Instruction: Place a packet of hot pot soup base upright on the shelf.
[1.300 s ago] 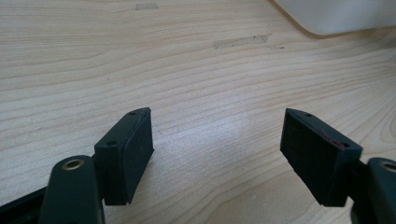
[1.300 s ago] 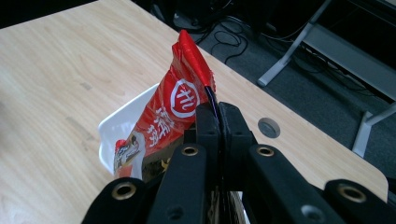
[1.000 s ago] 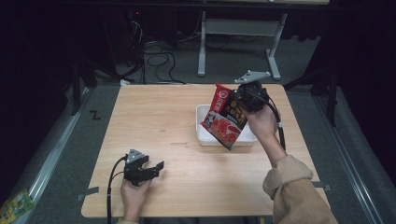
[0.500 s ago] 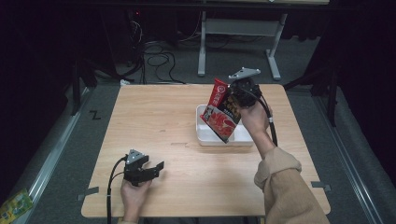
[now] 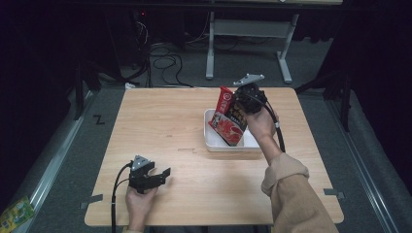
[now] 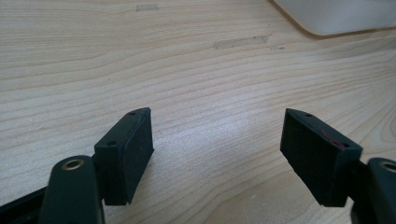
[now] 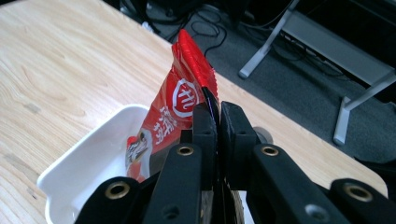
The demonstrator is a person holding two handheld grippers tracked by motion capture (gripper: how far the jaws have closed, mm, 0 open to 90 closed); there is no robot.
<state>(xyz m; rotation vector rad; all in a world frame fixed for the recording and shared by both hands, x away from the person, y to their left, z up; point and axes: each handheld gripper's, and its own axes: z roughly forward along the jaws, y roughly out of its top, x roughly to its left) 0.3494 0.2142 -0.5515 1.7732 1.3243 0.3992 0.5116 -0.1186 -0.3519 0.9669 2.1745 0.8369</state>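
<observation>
Wooden table [image 5: 170, 126] mid-frame in the high view, dark floor around it, tangled cables [image 5: 160, 58] and a metal desk frame [image 5: 248, 34] at top. A green packet [image 5: 14, 216] lies on the floor at lower left. White tray [image 5: 214, 141] sits right of centre. Right gripper [image 7: 217, 116] has its jaws pressed on the edge of a red snack bag [image 5: 229, 119], bag tilted with its lower end down in the tray. The bag blocks part of the tray's far wall. Left gripper [image 6: 217, 144] rests low on the table at lower left, jaws spread, nothing between. Versus half a second ago: bag sits slightly lower in the tray, right hand [image 5: 260, 124] about the same place, left gripper unmoved.
</observation>
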